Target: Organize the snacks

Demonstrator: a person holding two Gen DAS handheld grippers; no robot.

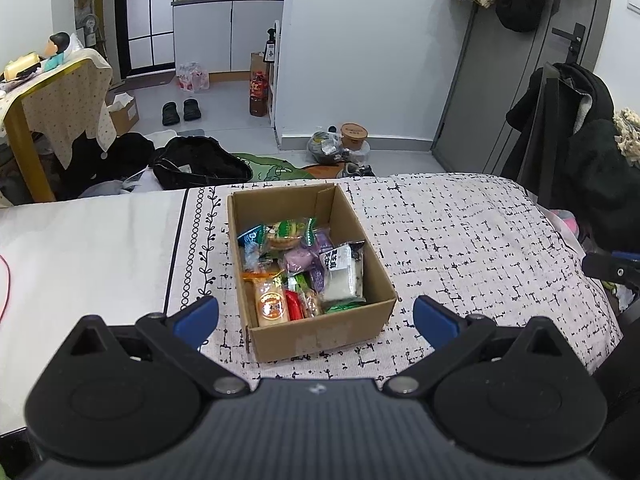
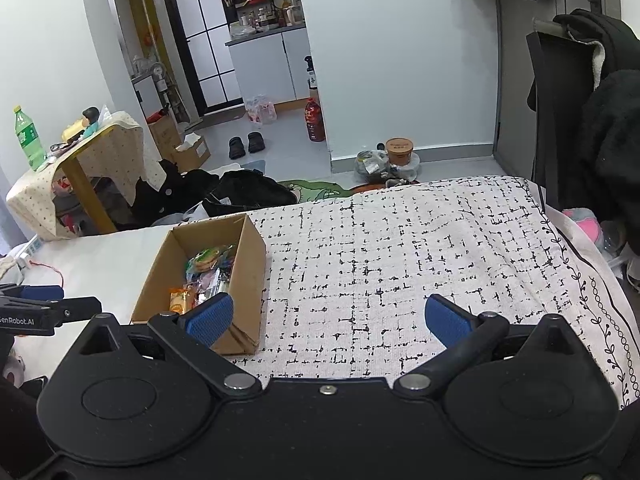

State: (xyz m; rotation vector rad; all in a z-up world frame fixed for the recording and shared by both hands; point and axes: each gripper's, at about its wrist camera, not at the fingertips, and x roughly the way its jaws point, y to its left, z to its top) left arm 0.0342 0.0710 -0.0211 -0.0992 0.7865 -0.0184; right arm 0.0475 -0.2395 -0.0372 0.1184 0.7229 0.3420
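Observation:
An open cardboard box [image 1: 320, 338] sits on the patterned bed cover, filled with several wrapped snacks, among them a white rice-cake pack [image 1: 344, 274], an orange pack [image 1: 271, 304] and a purple one [image 1: 300, 259]. My left gripper [image 1: 316, 318] hangs open just in front of the box's near wall, nothing between its blue pads. In the right wrist view the same box [image 2: 246, 276] lies to the left, and my right gripper [image 2: 328, 320] stands open over bare cover, its left pad [image 2: 210, 318] overlapping the box's near corner.
The bed cover [image 2: 400, 248] stretches right of the box. A red cable [image 1: 6, 280] lies at the bed's left edge. Black bags [image 1: 200, 162], shoes and a covered side table [image 1: 60, 92] crowd the floor beyond. A chair with dark coats [image 1: 572, 128] stands at the right.

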